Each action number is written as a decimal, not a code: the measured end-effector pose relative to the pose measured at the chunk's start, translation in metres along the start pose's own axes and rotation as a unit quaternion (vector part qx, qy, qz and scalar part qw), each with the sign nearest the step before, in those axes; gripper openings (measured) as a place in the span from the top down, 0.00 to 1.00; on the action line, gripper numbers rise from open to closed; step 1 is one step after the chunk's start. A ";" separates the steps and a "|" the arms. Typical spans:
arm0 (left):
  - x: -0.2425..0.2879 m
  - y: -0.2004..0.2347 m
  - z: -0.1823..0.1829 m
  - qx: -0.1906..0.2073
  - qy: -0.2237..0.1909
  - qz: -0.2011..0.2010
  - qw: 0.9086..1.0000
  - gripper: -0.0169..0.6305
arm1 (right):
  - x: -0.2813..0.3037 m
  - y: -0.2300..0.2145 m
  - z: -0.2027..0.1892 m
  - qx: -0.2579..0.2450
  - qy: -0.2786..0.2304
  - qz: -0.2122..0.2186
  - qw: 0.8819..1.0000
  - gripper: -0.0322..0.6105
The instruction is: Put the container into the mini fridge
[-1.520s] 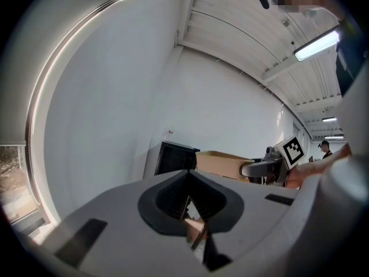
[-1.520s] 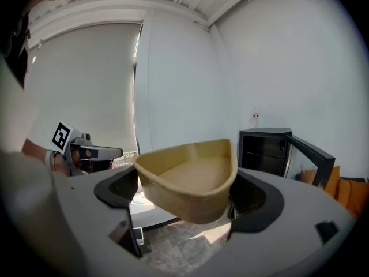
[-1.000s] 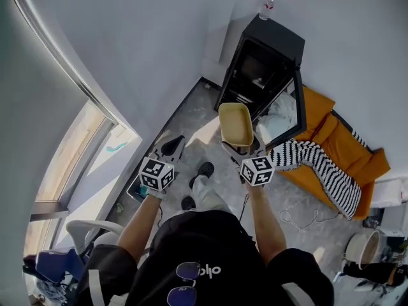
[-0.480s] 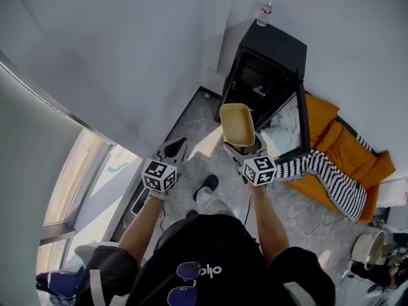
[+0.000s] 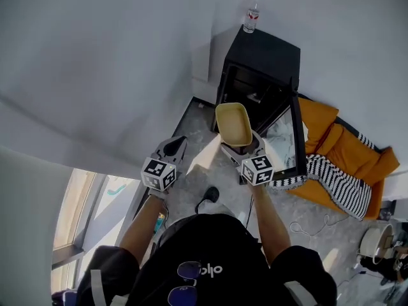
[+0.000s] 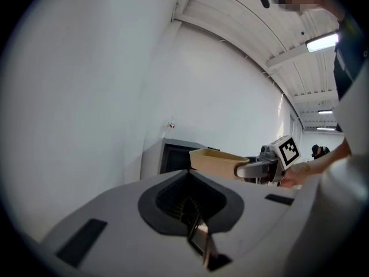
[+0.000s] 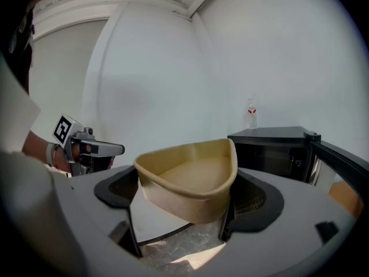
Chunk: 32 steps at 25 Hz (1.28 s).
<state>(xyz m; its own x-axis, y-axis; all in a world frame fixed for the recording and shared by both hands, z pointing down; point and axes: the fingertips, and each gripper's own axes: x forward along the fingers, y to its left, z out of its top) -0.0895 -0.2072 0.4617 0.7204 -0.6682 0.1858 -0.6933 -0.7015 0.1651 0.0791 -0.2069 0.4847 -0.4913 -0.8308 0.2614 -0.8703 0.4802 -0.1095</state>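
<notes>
My right gripper (image 5: 240, 149) is shut on a tan, shallow container (image 5: 233, 123), holding it level in front of the black mini fridge (image 5: 262, 61). The fridge door (image 5: 295, 134) hangs open to the right and the dark inside faces me. In the right gripper view the container (image 7: 190, 176) sits between the jaws of the right gripper (image 7: 180, 215), with the fridge (image 7: 275, 148) beyond it on the right. My left gripper (image 5: 172, 148) hovers to the left of the container, shut and holding nothing. The left gripper view shows the container (image 6: 216, 161) and the fridge (image 6: 173, 157) ahead.
A small bottle (image 5: 252, 18) stands on top of the fridge. An orange cushion (image 5: 341, 146) with a striped cloth (image 5: 341, 187) lies on the floor to the right of the door. A white wall runs behind and to the left. A white bucket (image 5: 373, 241) is at far right.
Both grippers, and the person carrying them, have moved forward towards the fridge. The container stays in the right gripper's grip, now close to the open door.
</notes>
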 end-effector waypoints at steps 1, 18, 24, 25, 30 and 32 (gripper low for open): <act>0.010 0.001 0.002 0.001 0.001 -0.003 1.000 0.96 | 0.003 -0.008 0.002 0.000 -0.001 -0.001 1.000 0.16; 0.125 0.011 0.020 -0.002 0.000 -0.045 0.999 0.96 | 0.049 -0.094 0.012 0.015 0.002 -0.023 1.000 0.16; 0.143 0.021 0.022 0.004 0.008 -0.056 0.998 0.96 | 0.058 -0.110 0.017 0.020 -0.001 -0.035 0.999 0.16; 0.145 0.021 0.022 0.005 0.009 -0.058 0.998 0.96 | 0.059 -0.112 0.017 0.020 -0.002 -0.036 0.999 0.16; 0.152 0.025 0.018 0.004 0.012 -0.062 0.998 0.96 | 0.063 -0.117 0.013 0.021 0.001 -0.041 0.999 0.16; 0.154 0.026 0.015 0.004 0.012 -0.062 0.998 0.96 | 0.064 -0.118 0.010 0.021 0.002 -0.043 0.999 0.16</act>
<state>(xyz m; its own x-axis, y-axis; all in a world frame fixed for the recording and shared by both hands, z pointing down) 0.0032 -0.3320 0.4796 0.8002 -0.5696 0.1877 -0.5982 -0.7807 0.1810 0.1502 -0.3196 0.5046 -0.4152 -0.8670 0.2754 -0.9097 0.3953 -0.1270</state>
